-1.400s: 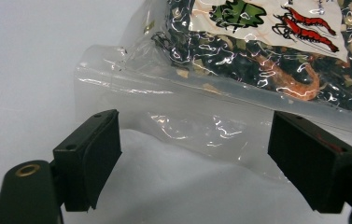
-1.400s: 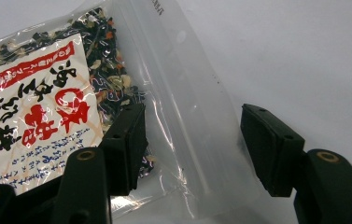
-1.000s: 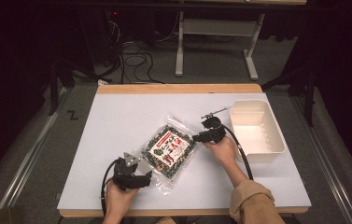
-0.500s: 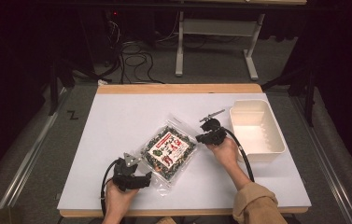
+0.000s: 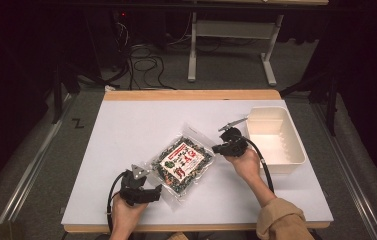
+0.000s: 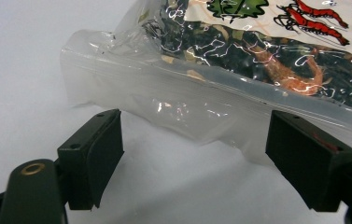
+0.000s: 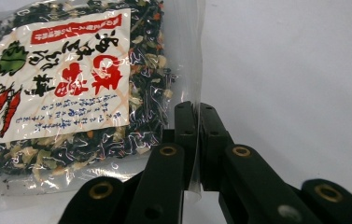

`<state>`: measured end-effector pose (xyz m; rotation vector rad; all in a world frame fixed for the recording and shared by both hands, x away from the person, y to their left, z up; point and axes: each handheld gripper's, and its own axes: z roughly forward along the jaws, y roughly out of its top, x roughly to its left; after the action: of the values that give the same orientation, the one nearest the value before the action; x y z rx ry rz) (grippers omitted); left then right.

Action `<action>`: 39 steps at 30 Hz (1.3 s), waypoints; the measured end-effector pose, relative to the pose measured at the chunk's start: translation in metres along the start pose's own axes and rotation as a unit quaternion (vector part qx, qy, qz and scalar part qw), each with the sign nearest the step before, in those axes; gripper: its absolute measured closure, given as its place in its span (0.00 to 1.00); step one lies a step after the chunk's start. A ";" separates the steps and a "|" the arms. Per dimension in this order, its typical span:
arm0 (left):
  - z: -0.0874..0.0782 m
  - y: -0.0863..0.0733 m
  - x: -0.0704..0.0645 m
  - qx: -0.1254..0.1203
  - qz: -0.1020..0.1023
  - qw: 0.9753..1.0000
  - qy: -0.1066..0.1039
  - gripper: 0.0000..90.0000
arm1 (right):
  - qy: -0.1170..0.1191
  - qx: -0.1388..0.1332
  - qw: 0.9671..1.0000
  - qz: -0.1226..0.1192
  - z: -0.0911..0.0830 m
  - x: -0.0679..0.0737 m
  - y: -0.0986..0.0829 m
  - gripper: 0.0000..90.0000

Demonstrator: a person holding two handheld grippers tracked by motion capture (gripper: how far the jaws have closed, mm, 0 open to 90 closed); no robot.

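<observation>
The white worktop [image 5: 126, 130] with a wooden far edge carries, near its right edge, a white rectangular plastic tub [image 5: 275, 139]. Toward the middle of the near half lies a clear plastic bag of dark dried seaweed mix with a white and red printed label [image 5: 182, 162], turned diagonally. The right gripper [image 5: 218, 148] is at the bag's right-hand edge, beside the tub; in the right gripper view its jaws are pressed together on the clear sealed border of the bag. The left gripper [image 5: 157, 191] sits near the worktop's near edge, at the bag's near corner; its jaws stand wide apart with the bag's clear end [image 6: 173, 100] just ahead of them, untouched.
</observation>
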<state>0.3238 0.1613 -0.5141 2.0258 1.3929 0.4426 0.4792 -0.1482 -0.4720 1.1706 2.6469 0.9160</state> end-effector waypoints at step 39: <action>0.000 -0.002 -0.006 0.001 0.014 1.000 -0.003 0.24 | -0.032 -0.108 0.991 -0.076 -0.115 0.018 0.031 1.00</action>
<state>0.3201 0.1565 -0.5146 2.0481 1.3628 0.4464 0.4497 -0.1749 -0.3583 0.9199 2.4708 1.0836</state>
